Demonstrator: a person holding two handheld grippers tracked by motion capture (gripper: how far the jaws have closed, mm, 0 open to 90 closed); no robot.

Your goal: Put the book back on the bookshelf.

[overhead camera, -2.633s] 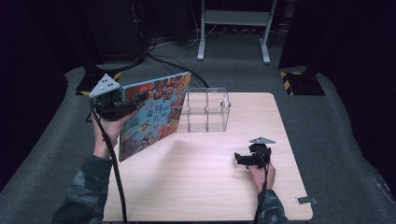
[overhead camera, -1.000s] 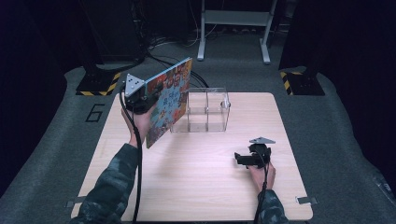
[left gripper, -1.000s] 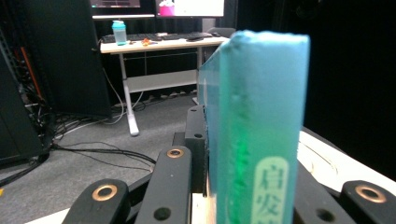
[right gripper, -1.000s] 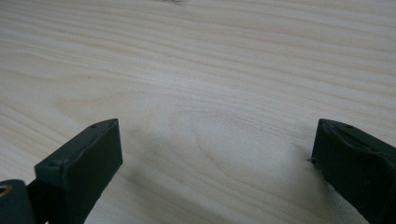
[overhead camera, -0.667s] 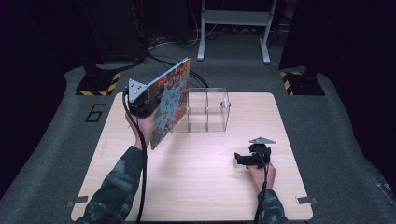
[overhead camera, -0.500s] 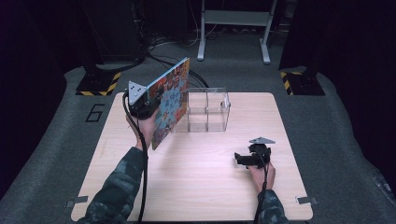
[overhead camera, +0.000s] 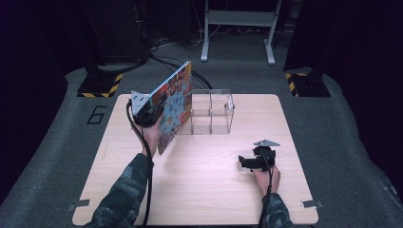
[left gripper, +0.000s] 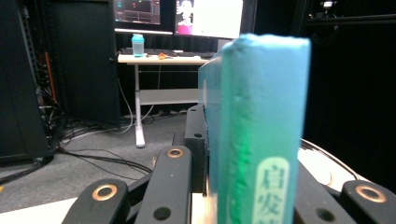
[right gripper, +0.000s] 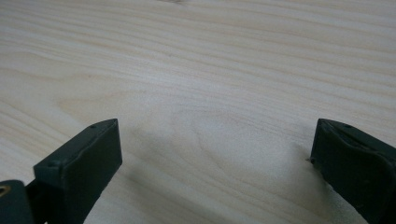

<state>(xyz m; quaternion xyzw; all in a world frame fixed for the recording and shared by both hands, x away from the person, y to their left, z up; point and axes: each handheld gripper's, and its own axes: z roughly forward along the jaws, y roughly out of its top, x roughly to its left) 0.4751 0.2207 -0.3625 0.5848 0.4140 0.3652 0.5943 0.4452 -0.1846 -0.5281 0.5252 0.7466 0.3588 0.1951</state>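
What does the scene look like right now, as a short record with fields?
left tongs: shut on the picture book, held on edge, tilted, above the table
picture book spine: teal, between the jaws
right tongs: open, holding nothing, low over the wooden table
clear divided box: right beside the book, on the table

I see the book [overhead camera: 175, 108] held up on edge, tilted, its colourful picture cover facing me and to the right. Its lower corner hangs just above the table, just left of the clear box. Up close, its spine [left gripper: 261, 140] is teal with pale lettering.
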